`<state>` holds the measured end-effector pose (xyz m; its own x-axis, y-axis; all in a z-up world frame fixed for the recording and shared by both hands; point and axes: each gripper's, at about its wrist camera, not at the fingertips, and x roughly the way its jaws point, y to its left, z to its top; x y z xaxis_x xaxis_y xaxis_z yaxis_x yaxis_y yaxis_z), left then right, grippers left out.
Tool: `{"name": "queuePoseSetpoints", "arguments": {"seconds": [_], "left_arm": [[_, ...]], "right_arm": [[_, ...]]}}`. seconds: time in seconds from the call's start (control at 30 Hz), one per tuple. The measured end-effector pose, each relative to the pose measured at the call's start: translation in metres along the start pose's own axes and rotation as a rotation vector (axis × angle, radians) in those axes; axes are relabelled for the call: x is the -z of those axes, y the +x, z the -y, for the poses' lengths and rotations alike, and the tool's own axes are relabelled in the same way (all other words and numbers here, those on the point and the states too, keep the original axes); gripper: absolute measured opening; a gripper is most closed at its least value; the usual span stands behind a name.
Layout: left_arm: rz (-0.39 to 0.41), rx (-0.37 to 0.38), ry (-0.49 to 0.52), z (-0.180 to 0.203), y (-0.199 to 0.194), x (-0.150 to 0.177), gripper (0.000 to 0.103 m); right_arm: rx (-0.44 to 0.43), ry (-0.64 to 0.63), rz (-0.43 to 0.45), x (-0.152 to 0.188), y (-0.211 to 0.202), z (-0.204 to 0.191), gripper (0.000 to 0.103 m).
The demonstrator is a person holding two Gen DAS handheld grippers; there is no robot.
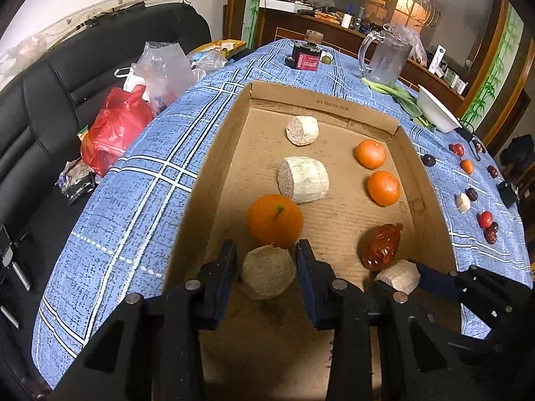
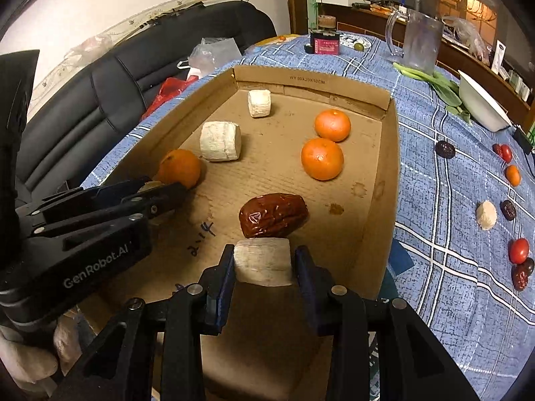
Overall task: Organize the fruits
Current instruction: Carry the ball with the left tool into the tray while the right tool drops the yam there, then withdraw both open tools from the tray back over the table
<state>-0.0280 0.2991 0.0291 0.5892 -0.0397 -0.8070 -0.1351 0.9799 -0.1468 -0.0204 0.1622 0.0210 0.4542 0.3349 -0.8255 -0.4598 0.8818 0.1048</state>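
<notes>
A cardboard box (image 1: 214, 153) (image 2: 391, 180) holds three oranges, two pale sugarcane pieces and a brown date (image 1: 381, 245) (image 2: 272, 214). My left gripper (image 1: 267, 264) is shut on a pale sugarcane piece (image 1: 267, 275) just in front of the near orange (image 1: 275, 220) (image 2: 180, 167). My right gripper (image 2: 262, 260) is shut on another pale sugarcane piece (image 2: 262, 260) (image 1: 398, 275), right next to the date. Both grippers are inside the box's near end. The left gripper also shows in the right wrist view (image 2: 160, 193).
On the blue plaid cloth (image 1: 150, 167) right of the box lie cherry tomatoes (image 2: 519, 250), dates, a small orange (image 2: 512, 175) and a pale piece (image 2: 486, 214). A white bowl (image 2: 481, 105), greens, a glass jug (image 1: 384, 58) and a jar (image 1: 306, 58) stand behind. A black sofa with bags (image 1: 113, 130) is left.
</notes>
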Motion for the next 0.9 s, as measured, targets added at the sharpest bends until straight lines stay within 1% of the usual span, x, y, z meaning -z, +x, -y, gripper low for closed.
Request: {"name": "queuePoseSetpoints", "arguments": {"seconds": [0.13, 0.2, 0.23, 0.27, 0.4, 0.47, 0.5, 0.57, 0.63, 0.73, 0.77, 0.83, 0.9], "left_arm": [[0.002, 0.019, -0.025, -0.005, -0.004, 0.000, 0.037], [0.010, 0.024, -0.038, -0.009, -0.008, 0.000, 0.038], [0.014, 0.023, -0.044, -0.011, -0.011, 0.000, 0.039], [0.019, 0.023, -0.050, -0.012, -0.013, 0.000, 0.040], [0.043, 0.022, -0.057, -0.014, -0.026, 0.002, 0.048], [0.053, 0.021, -0.051, -0.011, -0.031, 0.003, 0.054], [0.057, 0.021, -0.045, -0.009, -0.034, 0.004, 0.055], [0.066, 0.022, -0.035, -0.004, -0.040, 0.006, 0.056], [0.078, 0.018, -0.019, 0.003, -0.046, 0.009, 0.059], [0.103, 0.004, 0.027, 0.017, -0.056, 0.014, 0.070], [0.114, -0.002, 0.053, 0.023, -0.059, 0.017, 0.074], [0.139, -0.015, 0.104, 0.037, -0.067, 0.023, 0.080], [0.164, -0.017, 0.158, 0.054, -0.075, 0.030, 0.081]], "right_arm": [[0.001, -0.002, 0.016, 0.002, -0.003, 0.000, 0.040], [0.006, -0.007, 0.027, 0.003, -0.005, 0.000, 0.044], [0.009, -0.011, 0.035, 0.004, -0.007, 0.000, 0.049], [0.011, -0.013, 0.041, 0.005, -0.009, -0.001, 0.054], [0.007, -0.001, 0.078, 0.010, -0.024, 0.001, 0.054], [0.004, 0.013, 0.096, 0.013, -0.031, 0.002, 0.055], [0.004, 0.024, 0.110, 0.016, -0.037, 0.004, 0.055], [0.009, 0.048, 0.138, 0.021, -0.047, 0.007, 0.061], [0.012, 0.077, 0.164, 0.026, -0.056, 0.012, 0.062], [0.016, 0.139, 0.208, 0.037, -0.073, 0.024, 0.063], [0.018, 0.163, 0.221, 0.041, -0.079, 0.030, 0.064], [0.023, 0.204, 0.239, 0.048, -0.087, 0.039, 0.066], [0.028, 0.240, 0.249, 0.054, -0.093, 0.049, 0.066]]}}
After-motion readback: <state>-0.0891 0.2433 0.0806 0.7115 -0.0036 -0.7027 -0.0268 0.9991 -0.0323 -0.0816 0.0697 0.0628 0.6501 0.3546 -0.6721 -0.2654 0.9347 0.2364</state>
